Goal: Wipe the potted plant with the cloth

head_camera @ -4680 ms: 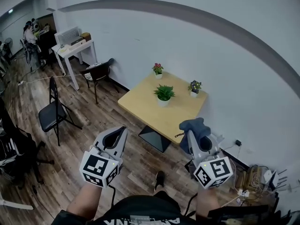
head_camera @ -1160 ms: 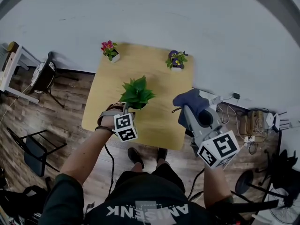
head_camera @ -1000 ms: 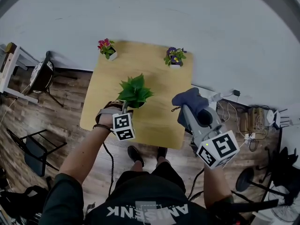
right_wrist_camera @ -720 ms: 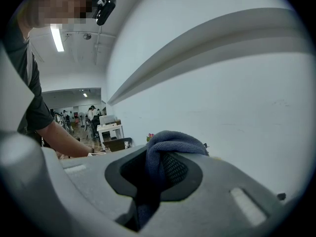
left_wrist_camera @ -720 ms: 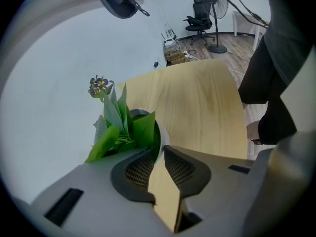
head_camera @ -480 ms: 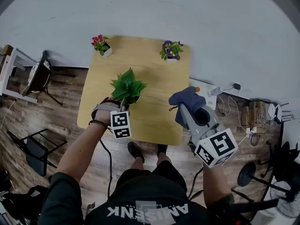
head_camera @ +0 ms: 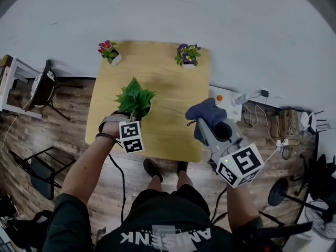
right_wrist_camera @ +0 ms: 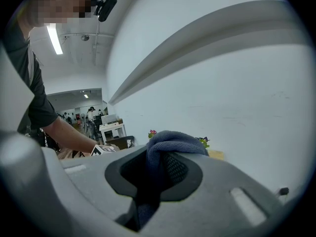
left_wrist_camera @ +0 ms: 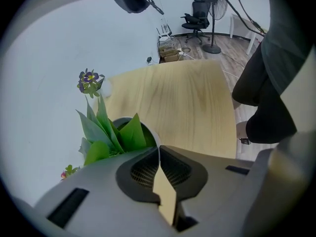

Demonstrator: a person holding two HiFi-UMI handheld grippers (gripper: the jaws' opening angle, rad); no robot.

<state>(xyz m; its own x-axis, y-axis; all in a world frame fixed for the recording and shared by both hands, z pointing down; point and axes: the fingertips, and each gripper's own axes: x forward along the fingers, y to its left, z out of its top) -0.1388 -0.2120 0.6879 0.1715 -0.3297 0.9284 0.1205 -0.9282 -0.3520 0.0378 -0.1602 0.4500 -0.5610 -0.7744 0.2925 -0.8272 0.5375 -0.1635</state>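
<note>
Cloth (head_camera: 206, 113), dark blue, bunched, clamped between jaws of right gripper (head_camera: 203, 124), lower right of centre, over table's near right part. Left gripper (head_camera: 135, 117), centre left: jaws just been closing, now pinched together on near rim of potted plant (head_camera: 134, 95). Plant upright on left half of wooden table (head_camera: 168, 83). Farther back, pink-flowered pot (head_camera: 108, 50) and purple-flowered pot (head_camera: 187, 54) at table's far edge, by white wall (head_camera: 210, 14).
</note>
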